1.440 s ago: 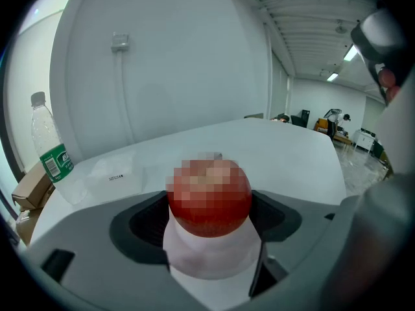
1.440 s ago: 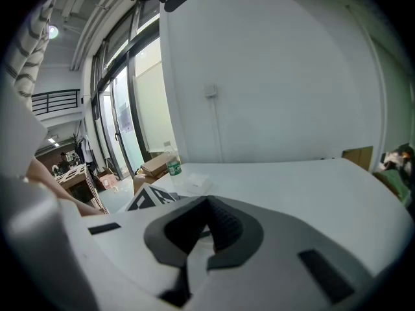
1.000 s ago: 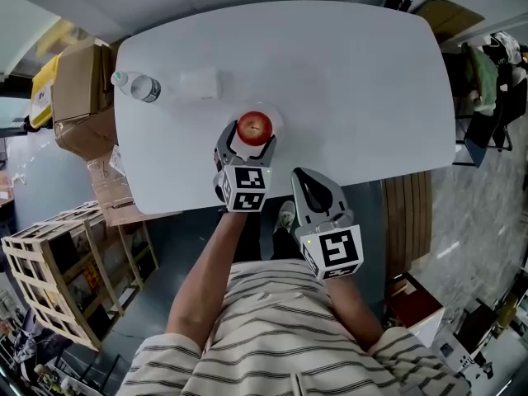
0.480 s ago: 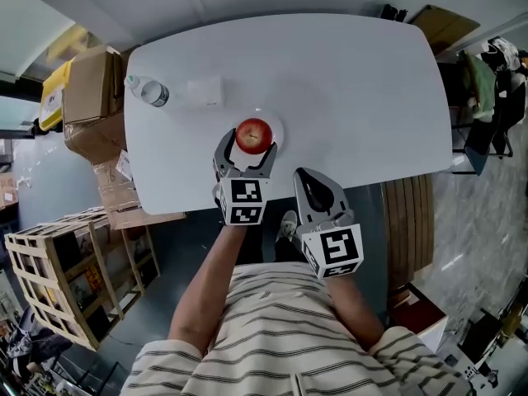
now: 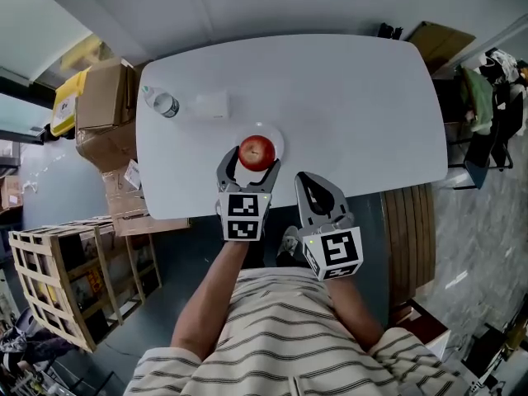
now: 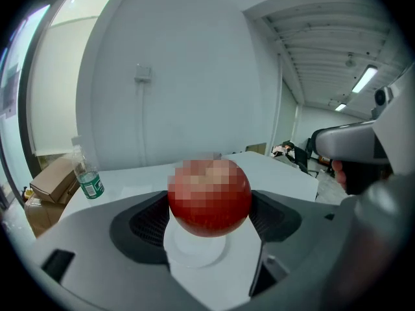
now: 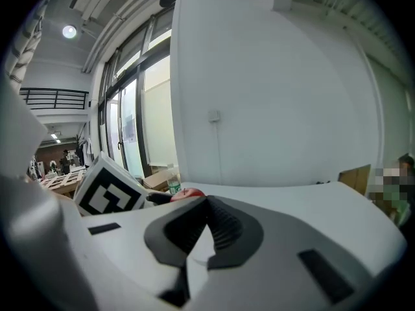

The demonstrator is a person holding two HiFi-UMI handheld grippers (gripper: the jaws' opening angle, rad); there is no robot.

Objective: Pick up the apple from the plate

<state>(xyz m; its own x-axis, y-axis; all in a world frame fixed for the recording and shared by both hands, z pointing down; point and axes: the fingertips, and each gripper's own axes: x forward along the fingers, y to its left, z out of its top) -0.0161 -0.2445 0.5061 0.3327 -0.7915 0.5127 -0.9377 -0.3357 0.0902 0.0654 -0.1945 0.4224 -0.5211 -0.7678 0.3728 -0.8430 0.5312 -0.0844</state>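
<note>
Left claw (image 5: 250, 163) is spread wide either side of the apple (image 5: 256, 151), which sits on its plate (image 5: 277, 139) by the counter (image 5: 355, 97) edge — the grasp is on, next a squeeze and clean lift — right claw (image 5: 310, 183) pinched together, idle.

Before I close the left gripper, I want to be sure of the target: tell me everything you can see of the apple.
The apple is round, red and glossy, with a paler patch near the top. It rests on a small white plate near the table's front edge. It lies between the open jaws of the left gripper, with a ribbed pad close on either side. Whether they touch it cannot be told. Its underside is hidden.
</note>
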